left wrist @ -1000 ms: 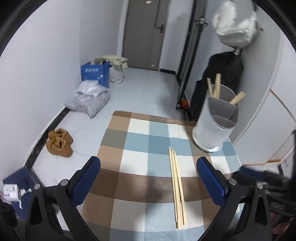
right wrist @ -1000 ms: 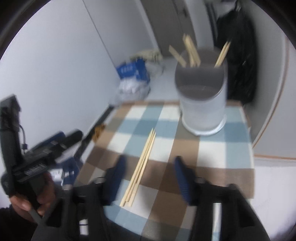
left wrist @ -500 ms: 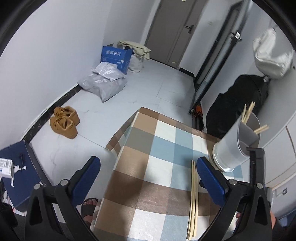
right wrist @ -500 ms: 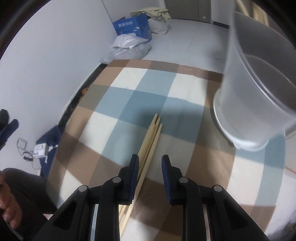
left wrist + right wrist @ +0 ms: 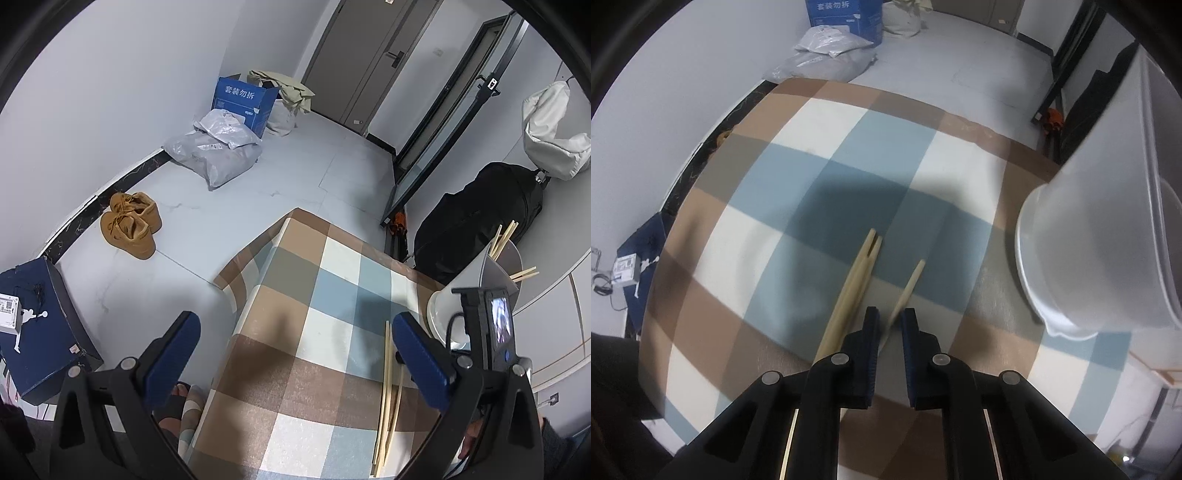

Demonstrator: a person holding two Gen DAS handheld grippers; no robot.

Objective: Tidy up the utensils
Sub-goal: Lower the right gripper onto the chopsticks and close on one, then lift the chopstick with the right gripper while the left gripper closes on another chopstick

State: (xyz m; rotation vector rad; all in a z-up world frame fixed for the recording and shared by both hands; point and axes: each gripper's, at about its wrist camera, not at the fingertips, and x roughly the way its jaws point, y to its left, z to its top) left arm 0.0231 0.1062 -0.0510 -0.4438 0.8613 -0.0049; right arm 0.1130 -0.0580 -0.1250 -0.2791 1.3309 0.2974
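Right claw (image 5: 888, 323) has just been closing, now narrow around one light, stiff chopstick (image 5: 909, 286) near mid-length; container (image 5: 1108, 258) at three o'clock. Left claw (image 5: 295, 354) wide, empty.

Left gripper (image 5: 295, 354): black plastic arms, blue ribbed pads, silver pivot screws. Right gripper (image 5: 888, 325): same black frame, blue pads, round silver screws, pale strips along inner arms. Person: dark sleeve (image 5: 554, 443), sandal (image 5: 177, 397).

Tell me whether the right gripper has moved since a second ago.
Yes. The right gripper has dropped toward the checked tablecloth, its fingers closing around one chopstick beside the holder.
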